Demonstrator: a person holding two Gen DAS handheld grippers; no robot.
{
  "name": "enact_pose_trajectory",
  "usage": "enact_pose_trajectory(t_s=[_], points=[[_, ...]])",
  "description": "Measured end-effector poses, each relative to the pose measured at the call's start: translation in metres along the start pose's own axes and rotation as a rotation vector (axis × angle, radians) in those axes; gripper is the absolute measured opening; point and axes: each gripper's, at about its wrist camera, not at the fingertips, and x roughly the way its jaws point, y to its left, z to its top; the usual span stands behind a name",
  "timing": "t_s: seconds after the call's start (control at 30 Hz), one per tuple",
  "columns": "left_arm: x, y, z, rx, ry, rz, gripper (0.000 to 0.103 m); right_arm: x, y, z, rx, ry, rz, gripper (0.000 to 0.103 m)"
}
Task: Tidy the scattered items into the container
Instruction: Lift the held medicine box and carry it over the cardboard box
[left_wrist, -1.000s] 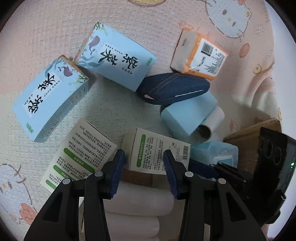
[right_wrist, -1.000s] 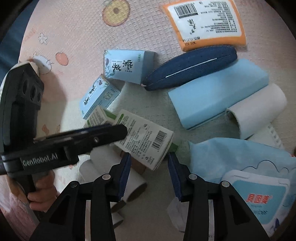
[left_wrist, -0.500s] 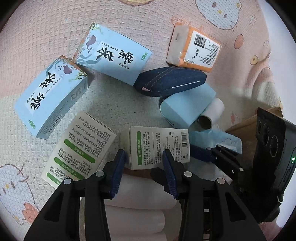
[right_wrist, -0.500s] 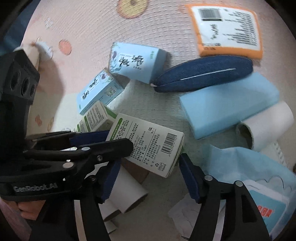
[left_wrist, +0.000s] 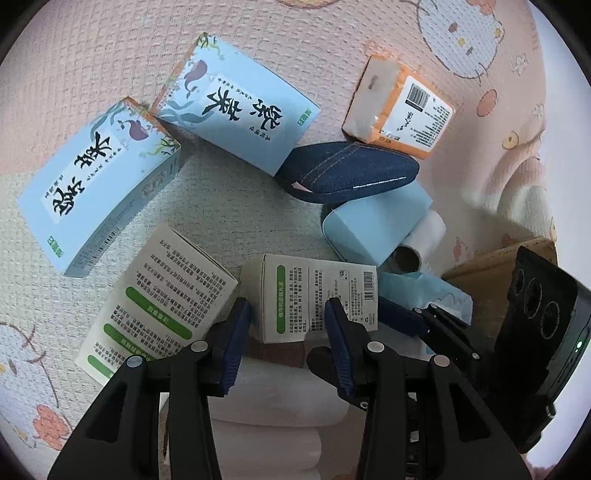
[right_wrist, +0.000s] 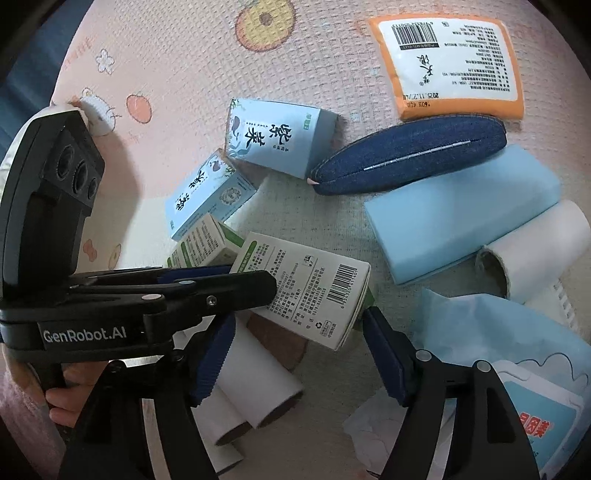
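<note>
Toward the middle of the mat (left_wrist: 258, 55), judged the step a pick-up: saw the white-and-green box (right_wrist: 303, 291) lying flat among scattered cartons, not yet in any container (none plainly seen). Held right gripper (right_wrist: 295, 321) astride it, jaws just opened, far wider than a second before, pads not pressing. Kept left gripper (left_wrist: 288, 304) apart, empty, little changed. Called next for closing on the box's sides.

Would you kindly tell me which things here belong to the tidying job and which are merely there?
Job: white-and-green boxes; light blue boxes; denim pouch; orange tissue pack; plain blue pack; paper rolls; wipes pack; cardboard container.
Just there: patterned mat.
</note>
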Motion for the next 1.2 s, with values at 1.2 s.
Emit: enact_pose_trajectory(t_s=[1.2], points=[[-0.114, -0.135, -0.005, 0.199, -0.283, -0.132, 0.043, -0.164, 0.038, 0.005, -0.243, -0.392, -0.293, 0.069]])
